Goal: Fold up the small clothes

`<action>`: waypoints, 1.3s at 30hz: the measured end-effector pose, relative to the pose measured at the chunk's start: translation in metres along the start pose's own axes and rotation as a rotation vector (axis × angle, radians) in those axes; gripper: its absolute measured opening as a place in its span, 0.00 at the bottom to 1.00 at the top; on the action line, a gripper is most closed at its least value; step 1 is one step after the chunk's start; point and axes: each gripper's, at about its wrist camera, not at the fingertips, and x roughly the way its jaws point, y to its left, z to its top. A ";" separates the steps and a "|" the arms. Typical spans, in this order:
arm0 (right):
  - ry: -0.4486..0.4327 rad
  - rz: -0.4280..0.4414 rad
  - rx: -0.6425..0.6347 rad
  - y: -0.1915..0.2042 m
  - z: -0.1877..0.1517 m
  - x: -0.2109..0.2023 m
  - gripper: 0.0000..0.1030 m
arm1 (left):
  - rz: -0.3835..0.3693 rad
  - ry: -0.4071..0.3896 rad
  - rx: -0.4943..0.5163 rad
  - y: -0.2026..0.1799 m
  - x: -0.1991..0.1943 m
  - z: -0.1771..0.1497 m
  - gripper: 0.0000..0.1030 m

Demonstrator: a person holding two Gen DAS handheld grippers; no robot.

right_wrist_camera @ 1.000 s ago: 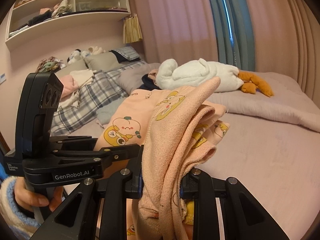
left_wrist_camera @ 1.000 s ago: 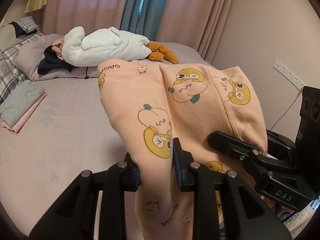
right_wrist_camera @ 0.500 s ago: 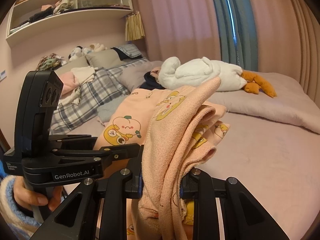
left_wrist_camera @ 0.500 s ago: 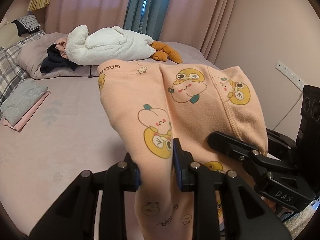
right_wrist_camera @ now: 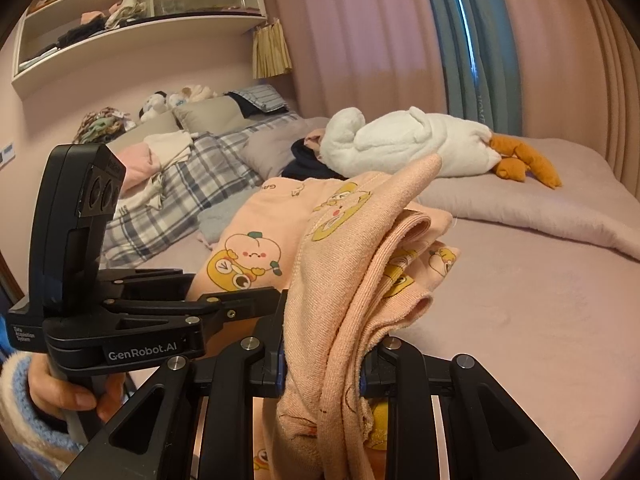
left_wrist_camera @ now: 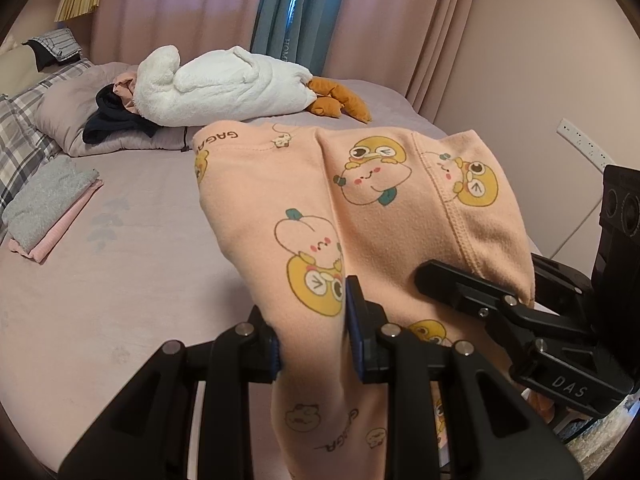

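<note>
Peach fleece printed with yellow cartoon animals, the small garment (left_wrist_camera: 384, 216) hangs in the air above the near part of the bed, pinched in both tools. The left gripper (left_wrist_camera: 314, 332) is clamped on a fold of it, and the right gripper (right_wrist_camera: 322, 354) is clenched on a thick bunch of its layers. It looks soft, light and limp, so it should drape wherever it is unsupported; hems and corners seem the best places to hold, though which edge each tool has is hard to tell. The pink bedsheet (left_wrist_camera: 120, 280) below offers room to lay it flat. Further off lie a folded grey-and-pink stack (left_wrist_camera: 48, 208), then a white plush goose (left_wrist_camera: 224, 88) by the pillows, well apart.
</note>
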 end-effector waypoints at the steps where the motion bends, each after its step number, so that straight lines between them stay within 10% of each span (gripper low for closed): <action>1: 0.002 0.001 0.001 0.000 0.000 0.001 0.26 | -0.002 0.002 -0.001 0.002 0.001 0.001 0.25; 39: 0.046 0.006 0.009 0.003 -0.001 0.019 0.26 | -0.002 0.040 -0.030 0.026 0.022 0.006 0.25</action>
